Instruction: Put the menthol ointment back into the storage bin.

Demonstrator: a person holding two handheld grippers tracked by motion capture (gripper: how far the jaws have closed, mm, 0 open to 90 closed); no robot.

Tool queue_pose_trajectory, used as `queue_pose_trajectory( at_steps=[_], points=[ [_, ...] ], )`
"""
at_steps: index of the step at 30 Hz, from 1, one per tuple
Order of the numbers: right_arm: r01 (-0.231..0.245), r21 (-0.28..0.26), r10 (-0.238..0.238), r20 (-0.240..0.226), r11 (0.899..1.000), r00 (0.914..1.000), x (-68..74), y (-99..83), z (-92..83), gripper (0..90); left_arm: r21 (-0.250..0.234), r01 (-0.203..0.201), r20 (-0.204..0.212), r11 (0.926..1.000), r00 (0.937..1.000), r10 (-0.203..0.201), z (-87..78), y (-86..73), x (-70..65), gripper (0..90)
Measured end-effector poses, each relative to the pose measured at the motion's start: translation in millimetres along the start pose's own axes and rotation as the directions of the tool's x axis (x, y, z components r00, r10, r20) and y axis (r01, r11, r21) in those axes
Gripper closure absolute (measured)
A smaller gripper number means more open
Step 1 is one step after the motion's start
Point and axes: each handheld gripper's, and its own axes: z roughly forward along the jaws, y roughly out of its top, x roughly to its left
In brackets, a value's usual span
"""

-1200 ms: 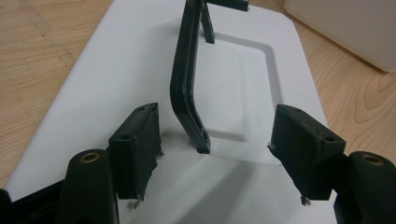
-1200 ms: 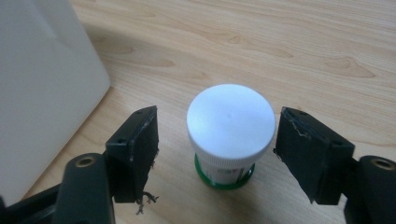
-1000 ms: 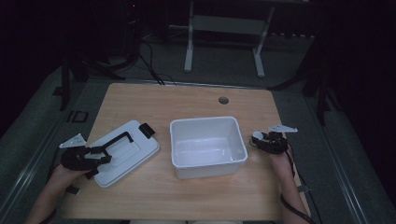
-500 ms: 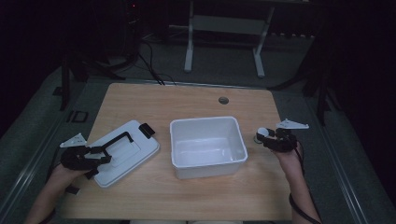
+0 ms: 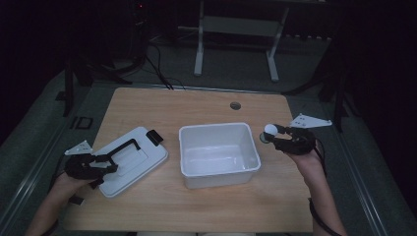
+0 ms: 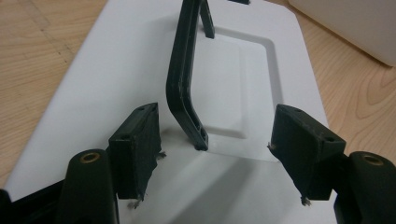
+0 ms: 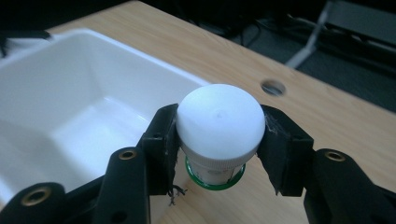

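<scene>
A white bin stands open at the table's middle. Its flat white lid lies to the left, with a black handle raised on it. My left gripper rests over the lid's near end. In the left gripper view the handle rises between the wide-open jaws of that gripper, touching neither. My right gripper hangs just outside the bin's right rim, shut on a small jar. The jar has a white cap and a green base, and the right gripper clamps it below the cap.
A round cable hole sits in the wooden table behind the bin. A black latch sticks out at the lid's far corner. The bin's inside holds nothing. Dark floor, cables and a desk frame lie beyond the table.
My right gripper has lifted a little and swung toward the bin's right rim, so the white-capped jar now shows. The left gripper has stayed put.
</scene>
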Motion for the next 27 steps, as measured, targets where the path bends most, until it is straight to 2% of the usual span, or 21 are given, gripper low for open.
queue_pose_trajectory(
  at_steps=[4, 8, 10, 14, 17, 19, 22, 23, 24, 25, 26, 27],
  points=[
    [0.027, -0.025, -0.029, -0.059, 0.999, 0.9978, 12.8, 16.2, -0.7, 50.2, -0.009, 0.006, 0.006, 0.9999, 1.0, -0.006, -1.8, 0.5, 0.4, 32.8],
    [0.069, -0.028, -0.072, -0.124, 0.997, 0.9896, 29.3, 28.7, 4.6, 50.2, 0.003, 0.001, 0.003, 1.0, 1.0, -0.001, -1.6, 0.6, 0.1, 32.9],
    [0.074, -0.032, -0.078, -0.177, 0.997, 0.9811, 36.0, 32.7, 10.3, 50.2, 0.005, 0.004, 0.013, 1.0, 0.9999, -0.004, -1.1, 0.0, 0.0, 32.9],
    [0.108, -0.025, -0.111, -0.239, 0.994, 0.9648, 48.6, 38.4, 25.3, 50.2, 0.015, -0.001, 0.014, 0.9999, 0.9999, 0.001, 0.2, -1.0, -0.5, 32.9],
    [0.142, 0.0, -0.136, -0.284, 0.99, 0.9491, 57.5, 42.0, 37.6, 50.2, 0.012, -0.005, 0.008, 0.9999, 1.0, 0.005, -0.4, -1.4, -0.6, 32.9],
    [0.152, 0.005, -0.142, -0.334, 0.988, 0.932, 62.6, 43.6, 45.7, 50.2, 0.008, -0.007, 0.009, 0.9999, 0.9999, 0.007, -1.1, -1.4, -0.1, 32.9],
    [0.189, 0.022, -0.166, -0.38, 0.982, 0.9099, 72.8, 45.2, 57.0, 50.2, 0.005, -0.007, 0.007, 1.0, 1.0, 0.007, -2.1, -1.1, 0.3, 32.9],
    [0.189, 0.022, -0.166, -0.38, 0.982, 0.9099, 72.8, 45.2, 57.0, 50.2, 0.005, -0.007, 0.007, 1.0, 1.0, 0.007, -2.1, -1.1, 0.3, 32.9],
    [0.199, 0.027, -0.172, -0.394, 0.98, 0.903, 76.2, 45.6, 60.7, 50.2, 0.002, -0.006, 0.005, 1.0, 1.0, 0.006, -2.4, -1.1, 0.5, 32.9],
    [0.24, 0.028, -0.207, -0.414, 0.97, 0.8866, 84.0, 45.6, 68.1, 50.2, 0.001, -0.006, 0.006, 1.0, 1.0, 0.006, -2.3, -1.2, 0.6, 32.9],
    [0.257, 0.022, -0.223, -0.428, 0.966, 0.8756, 87.7, 45.4, 72.0, 50.2, 0.001, -0.006, 0.005, 1.0, 1.0, 0.006, -2.1, -1.4, 0.6, 32.9],
    [0.265, 0.024, -0.228, -0.44, 0.964, 0.8688, 90.3, 45.4, 75.3, 50.2, 0.001, -0.005, 0.007, 1.0, 1.0, 0.005, -1.9, -1.7, 0.7, 32.9]
  ],
)
